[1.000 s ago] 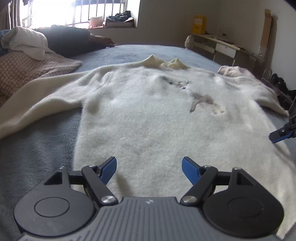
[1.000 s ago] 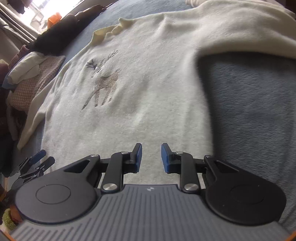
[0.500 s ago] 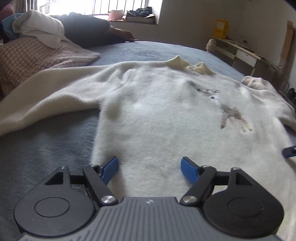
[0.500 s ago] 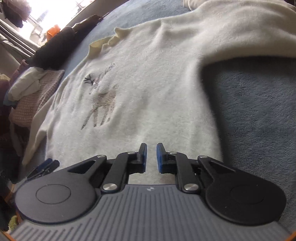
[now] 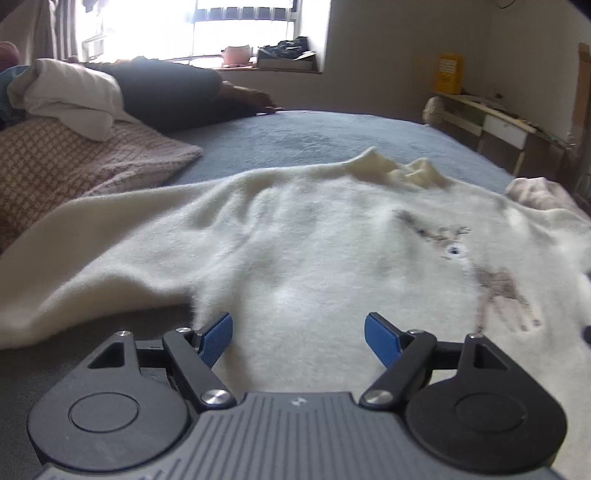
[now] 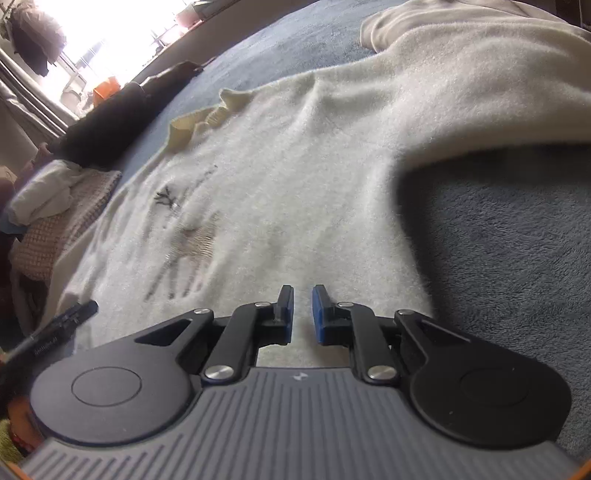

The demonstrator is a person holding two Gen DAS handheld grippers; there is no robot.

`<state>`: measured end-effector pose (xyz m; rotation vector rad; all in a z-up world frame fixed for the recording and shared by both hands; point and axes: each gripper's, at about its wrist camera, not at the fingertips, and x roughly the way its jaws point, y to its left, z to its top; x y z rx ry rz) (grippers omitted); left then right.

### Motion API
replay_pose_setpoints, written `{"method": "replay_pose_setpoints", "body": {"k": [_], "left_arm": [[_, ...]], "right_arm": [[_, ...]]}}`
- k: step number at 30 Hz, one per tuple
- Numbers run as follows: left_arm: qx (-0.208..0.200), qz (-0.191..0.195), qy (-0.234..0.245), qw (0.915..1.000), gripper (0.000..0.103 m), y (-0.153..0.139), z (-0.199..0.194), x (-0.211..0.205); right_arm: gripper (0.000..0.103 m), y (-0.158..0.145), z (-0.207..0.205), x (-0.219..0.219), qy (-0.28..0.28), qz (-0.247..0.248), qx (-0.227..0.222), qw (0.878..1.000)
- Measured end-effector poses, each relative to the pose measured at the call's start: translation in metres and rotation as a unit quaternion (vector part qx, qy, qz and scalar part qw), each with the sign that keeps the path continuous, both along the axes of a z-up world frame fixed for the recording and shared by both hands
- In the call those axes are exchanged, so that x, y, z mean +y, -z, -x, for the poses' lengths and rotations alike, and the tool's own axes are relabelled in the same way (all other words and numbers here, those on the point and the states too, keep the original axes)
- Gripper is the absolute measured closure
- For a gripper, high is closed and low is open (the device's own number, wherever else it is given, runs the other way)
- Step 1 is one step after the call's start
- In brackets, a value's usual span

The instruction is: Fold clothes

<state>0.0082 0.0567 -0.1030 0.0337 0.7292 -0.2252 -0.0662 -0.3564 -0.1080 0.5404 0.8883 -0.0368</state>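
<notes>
— How far had the folding got when you looked in?

— Hardly begun, I'd say. The sweater (image 5: 314, 258) lay flat and face up on the bed (image 5: 314, 136), deer picture showing, collar toward the window (image 5: 243, 29). Both sleeves were spread out to the sides of the sweater; no fold anywhere I could see.

— And the tools?

— Both at the sweater's bottom hem, the end away from the collar. The left gripper (image 5: 298, 332) sat over the hem corner below the left sleeve (image 5: 110, 266), blue pads wide apart, nothing pinched, knit showing between them.

— The other one?

— The right gripper (image 6: 303, 310) was near the hem's opposite corner, below the right sleeve (image 6: 480, 85). Its pads were nearly together with a thin gap. It looked closed, and I saw no fabric caught between them.

— So everything was left?

— Sleeves, body, all of it, by my reckoning.
</notes>
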Motion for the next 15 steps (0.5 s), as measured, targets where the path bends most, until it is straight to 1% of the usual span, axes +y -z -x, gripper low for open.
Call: {"method": "replay_pose_setpoints", "body": {"k": [1,3,4,5,7,9,11,12,14,15], "left_arm": [[0.005,-0.002,-0.017,0.9998,0.033,0.001,-0.005,0.007],[0.010,0.034,-0.035,0.9988,0.025,-0.006,-0.007,0.022],[0.009,0.052,-0.039,0.9978,0.024,-0.010,-0.006,0.028],[0.006,0.065,-0.031,0.9974,0.024,-0.014,-0.005,0.030],[0.001,0.075,-0.013,0.9971,0.023,-0.016,-0.006,0.026],[0.000,0.069,-0.009,0.9976,0.023,-0.010,-0.012,0.018],[-0.002,0.062,-0.006,0.9980,0.023,-0.004,-0.018,0.012],[-0.001,0.059,-0.008,0.9982,0.025,-0.001,-0.020,0.013],[0.000,0.052,-0.013,0.9985,0.032,0.006,-0.025,0.015],[0.000,0.049,-0.014,0.9987,0.031,0.008,-0.026,0.016]], "right_arm": [[0.098,0.002,0.002,-0.002,0.002,0.005,-0.002,1.000],[0.097,-0.003,0.011,-0.009,0.013,0.003,-0.017,1.000],[0.095,-0.006,0.015,-0.011,0.018,0.010,-0.028,0.999],[0.094,-0.007,0.017,-0.012,0.021,0.016,-0.037,0.999],[0.094,-0.004,0.015,-0.015,0.027,0.008,-0.043,0.999],[0.094,0.000,0.010,-0.013,0.028,-0.003,-0.047,0.999],[0.093,0.001,0.006,-0.007,0.021,0.010,-0.049,0.999],[0.094,0.001,0.005,-0.005,0.017,0.019,-0.050,0.998],[0.094,0.000,0.007,-0.005,0.019,0.032,-0.050,0.998],[0.094,-0.001,0.009,-0.006,0.022,0.038,-0.051,0.998]]}}
